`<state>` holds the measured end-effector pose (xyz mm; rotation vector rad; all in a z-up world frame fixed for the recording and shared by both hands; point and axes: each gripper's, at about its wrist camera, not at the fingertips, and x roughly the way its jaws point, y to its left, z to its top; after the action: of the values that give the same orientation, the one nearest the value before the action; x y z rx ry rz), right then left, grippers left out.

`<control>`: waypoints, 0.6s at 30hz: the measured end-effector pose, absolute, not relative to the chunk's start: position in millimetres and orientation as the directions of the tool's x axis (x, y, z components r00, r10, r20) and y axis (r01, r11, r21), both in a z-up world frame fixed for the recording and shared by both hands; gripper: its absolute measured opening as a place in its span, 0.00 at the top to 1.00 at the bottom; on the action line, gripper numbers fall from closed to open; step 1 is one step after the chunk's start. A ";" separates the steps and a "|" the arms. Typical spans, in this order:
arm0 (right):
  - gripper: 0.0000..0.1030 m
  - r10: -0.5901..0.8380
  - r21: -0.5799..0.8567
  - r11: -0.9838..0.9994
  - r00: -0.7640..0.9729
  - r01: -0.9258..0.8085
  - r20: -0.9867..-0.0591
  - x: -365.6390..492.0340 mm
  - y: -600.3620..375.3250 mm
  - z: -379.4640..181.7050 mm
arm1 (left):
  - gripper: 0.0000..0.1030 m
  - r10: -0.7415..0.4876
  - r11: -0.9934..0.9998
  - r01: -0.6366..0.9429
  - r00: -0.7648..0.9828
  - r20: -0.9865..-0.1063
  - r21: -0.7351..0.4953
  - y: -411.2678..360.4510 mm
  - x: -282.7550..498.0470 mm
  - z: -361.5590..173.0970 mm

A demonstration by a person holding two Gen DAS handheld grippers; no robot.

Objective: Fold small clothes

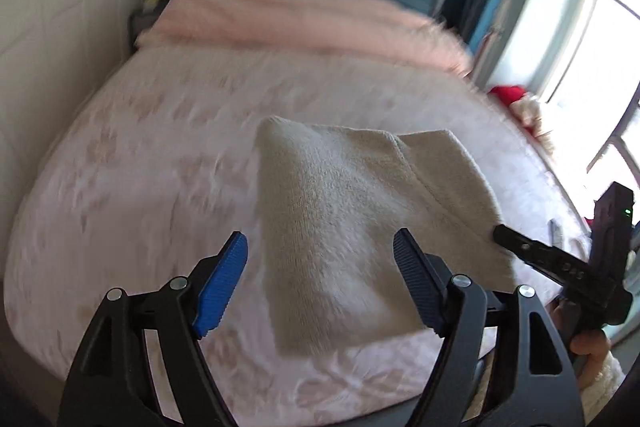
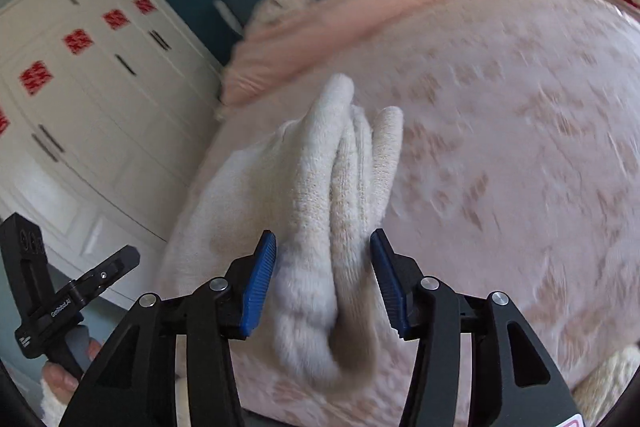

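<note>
Cream knit garment [image 1: 360, 223] lies partly folded on my bed's pale pink patterned bedspread [image 1: 152, 163], near the foot edge. My left gripper [image 1: 320, 279] hovers just above its near edge, blue-padded jaws spread wide, holding nothing. My right gripper [image 2: 323, 279] has the garment's [image 2: 316, 211] bunched, layered folds between its pads; the pads sit against the fabric on both sides, so it looks clamped on the cloth. From the left wrist view, the right gripper's [image 1: 500, 233] black tip sits at the garment's right edge. From the right wrist view, the left gripper [image 2: 132, 259] shows at lower left, off the cloth. Fluffy pink blanket [image 1: 304, 23] lies across the head of the bed, well apart from the garment. White wardrobe [image 2: 80, 99] with red stickers stands beside the bed. Both views are motion-blurred.
</note>
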<state>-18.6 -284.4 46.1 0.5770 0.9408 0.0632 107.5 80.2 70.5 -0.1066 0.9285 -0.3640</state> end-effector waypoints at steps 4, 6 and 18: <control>0.54 0.274 0.453 0.867 0.559 0.208 -0.782 -36.7 -287.4 22.9 | 0.31 -0.305 0.952 0.153 0.473 -0.826 -0.264 110.2 88.7 9.2; 0.52 0.275 0.444 0.875 0.559 0.191 -0.782 -24.5 -283.3 24.8 | 0.26 -0.316 0.949 0.164 0.481 -0.818 -0.271 106.7 86.6 8.3; 0.79 0.266 0.382 0.911 0.489 0.153 -0.831 22.1 -265.9 12.1 | 0.18 -0.223 0.966 0.209 0.389 -0.894 -0.151 43.8 106.1 -37.8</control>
<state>22.1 -265.9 12.1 0.4394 1.0675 0.0713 106.1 43.8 -37.8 -0.0142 1.1386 -0.2748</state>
